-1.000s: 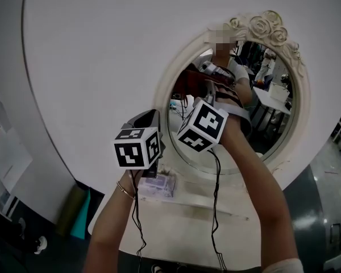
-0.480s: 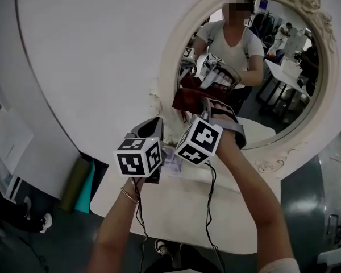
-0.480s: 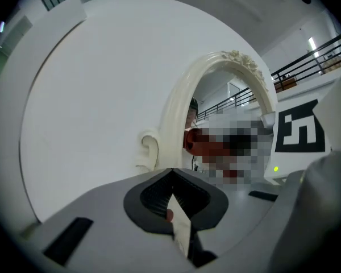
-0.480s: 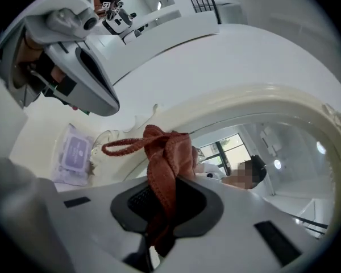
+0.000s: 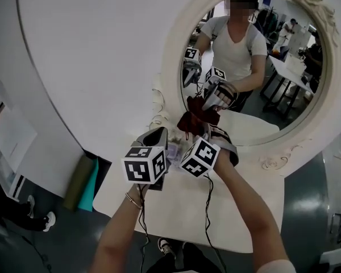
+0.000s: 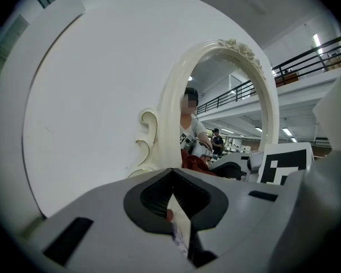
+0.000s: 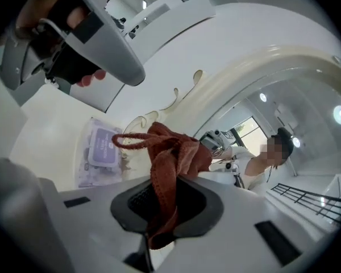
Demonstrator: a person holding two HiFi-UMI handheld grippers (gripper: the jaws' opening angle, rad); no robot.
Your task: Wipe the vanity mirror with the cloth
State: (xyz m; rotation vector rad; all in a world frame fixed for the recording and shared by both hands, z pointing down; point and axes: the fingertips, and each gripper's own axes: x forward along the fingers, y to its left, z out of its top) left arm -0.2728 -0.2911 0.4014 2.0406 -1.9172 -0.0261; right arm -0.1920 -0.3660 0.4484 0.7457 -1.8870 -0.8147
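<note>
Vanity mirror fills the upper right of the head view. Cloth, dark red, is bunched at the mirror's lower-left edge; contact with the glass uncertain. Right gripper clamped on one narrow fold of it. Left gripper, lower centre: jaws together, empty, not bracing the frame.

Risks: fold slips out under drag; hard jaw tips scrape glass; unbraced mirror shifts.

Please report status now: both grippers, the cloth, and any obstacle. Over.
Right gripper shut on red cloth. Left gripper low beside it, jaws nearly together, grip unclear. Cloth at lower left edge of mirror, contact unclear. Nothing blocks the mirror.
</note>
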